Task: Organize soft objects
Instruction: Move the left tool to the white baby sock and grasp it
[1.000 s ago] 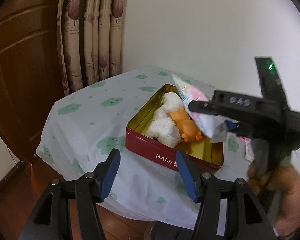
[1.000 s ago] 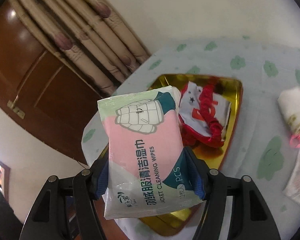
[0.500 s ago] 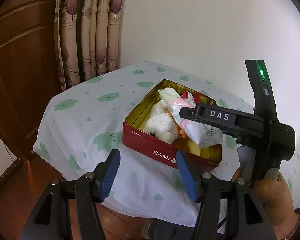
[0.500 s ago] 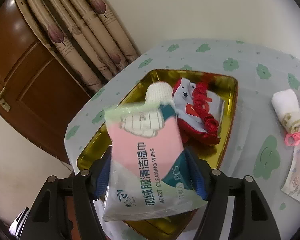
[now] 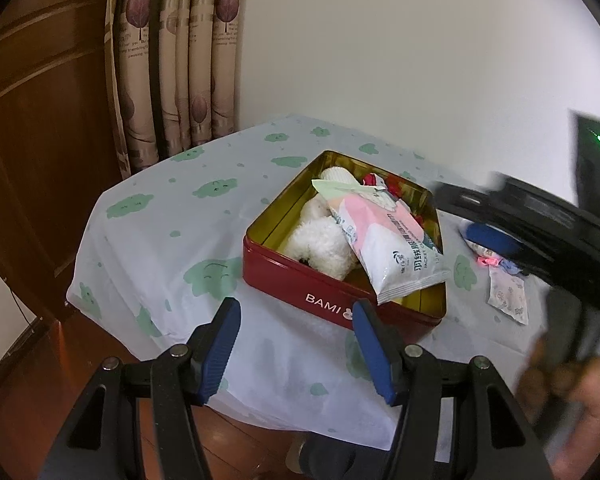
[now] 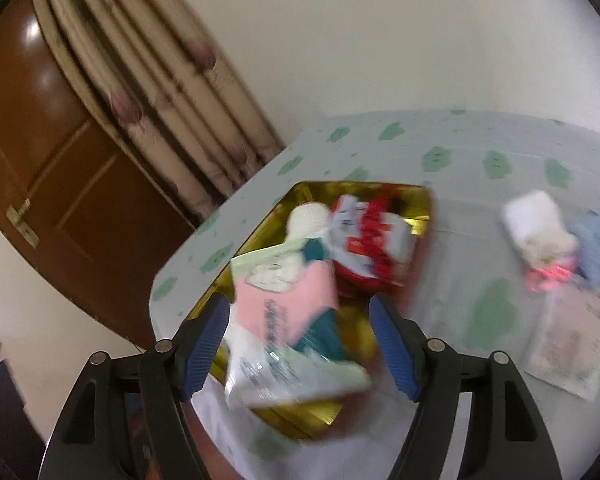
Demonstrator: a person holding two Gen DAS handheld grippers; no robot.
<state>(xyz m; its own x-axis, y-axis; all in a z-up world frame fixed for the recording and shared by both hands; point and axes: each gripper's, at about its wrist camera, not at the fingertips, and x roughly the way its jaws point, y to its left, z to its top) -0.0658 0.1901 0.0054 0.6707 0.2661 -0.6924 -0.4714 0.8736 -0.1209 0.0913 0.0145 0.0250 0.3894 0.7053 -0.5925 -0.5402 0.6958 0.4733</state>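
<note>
Left wrist view: the left tongs hang released, nothing between them, just short of the red tin on the bench. The wipes pack lies slanted over the tin's near rim, a white plush beside it.

Right wrist view, blurred: the right tongs have just been opening, and the wipes pack lies between them, let go. A rolled cloth and a sachet lie off right.

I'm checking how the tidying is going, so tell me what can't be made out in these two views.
- Tin floor, left wrist view: covered by the wipes pack and white plush.
- Items on the cloth right of the tin, right wrist view: motion blur; the white roll and flat packet show no detail.
- Right tongs, left wrist view: blurred, tips hard to separate.
</note>
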